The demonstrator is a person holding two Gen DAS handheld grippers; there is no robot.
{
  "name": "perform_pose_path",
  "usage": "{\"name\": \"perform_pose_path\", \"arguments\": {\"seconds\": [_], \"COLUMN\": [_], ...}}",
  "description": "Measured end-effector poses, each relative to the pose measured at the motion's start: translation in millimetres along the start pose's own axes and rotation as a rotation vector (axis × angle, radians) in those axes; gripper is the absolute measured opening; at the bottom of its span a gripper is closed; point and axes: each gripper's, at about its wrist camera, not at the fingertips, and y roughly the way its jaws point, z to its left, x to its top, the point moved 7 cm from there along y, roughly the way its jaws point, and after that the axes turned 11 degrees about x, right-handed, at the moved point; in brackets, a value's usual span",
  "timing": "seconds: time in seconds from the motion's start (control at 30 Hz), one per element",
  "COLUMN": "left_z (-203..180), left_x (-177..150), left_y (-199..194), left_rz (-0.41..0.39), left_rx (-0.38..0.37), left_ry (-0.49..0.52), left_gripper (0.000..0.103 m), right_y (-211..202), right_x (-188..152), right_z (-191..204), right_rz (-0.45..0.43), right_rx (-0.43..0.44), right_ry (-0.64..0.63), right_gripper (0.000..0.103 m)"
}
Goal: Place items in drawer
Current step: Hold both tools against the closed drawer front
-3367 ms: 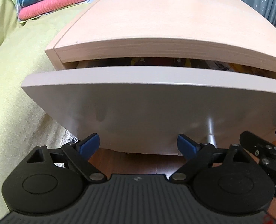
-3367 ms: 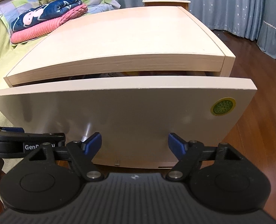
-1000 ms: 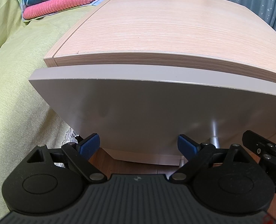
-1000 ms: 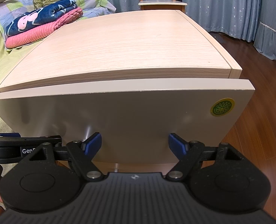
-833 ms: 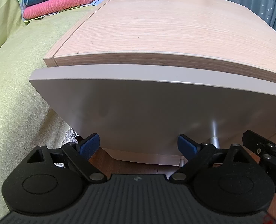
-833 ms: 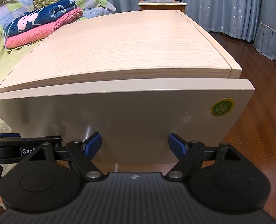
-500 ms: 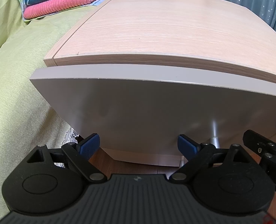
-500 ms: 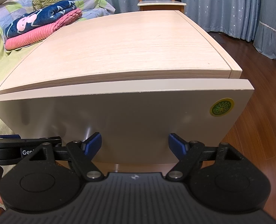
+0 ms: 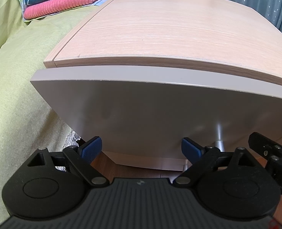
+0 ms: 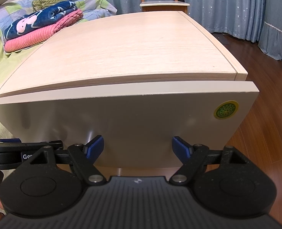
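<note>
The curved grey drawer front (image 9: 160, 110) (image 10: 131, 118) sits shut against the light wood cabinet (image 9: 169, 28) (image 10: 121, 43); its contents are hidden. My left gripper (image 9: 141, 148) is open, its blue fingertips (image 9: 92, 147) close against the lower part of the drawer front with nothing between them. My right gripper (image 10: 138, 147) is open too, blue fingertips (image 10: 180, 147) at the same panel's lower part. Each gripper shows at the edge of the other's view.
A bed with a green cover (image 9: 16, 76) lies left of the cabinet, with folded pink and navy blankets (image 10: 41, 26) on it. Dark wood floor (image 10: 265, 143) spreads to the right. A chair (image 10: 164, 2) and blue curtains (image 10: 227, 7) stand behind.
The drawer stood partly out 3.4 s ago and has slid fully in. Over the last second both grippers and the drawer barely moved.
</note>
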Motion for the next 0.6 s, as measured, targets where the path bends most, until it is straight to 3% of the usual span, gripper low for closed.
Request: {"name": "perform_pose_path", "arguments": {"seconds": [0.6], "left_z": [-1.1], "left_x": [1.8], "left_y": [0.6], "left_rz": [0.006], "left_rx": [-0.009], "left_ry": [-0.004], "left_gripper": [0.093], "right_y": [3.3], "right_x": [4.6], "right_z": [-0.4], "right_rz": [-0.001], "right_rx": [-0.005], "right_ry": [0.007], "right_gripper": [0.078]}}
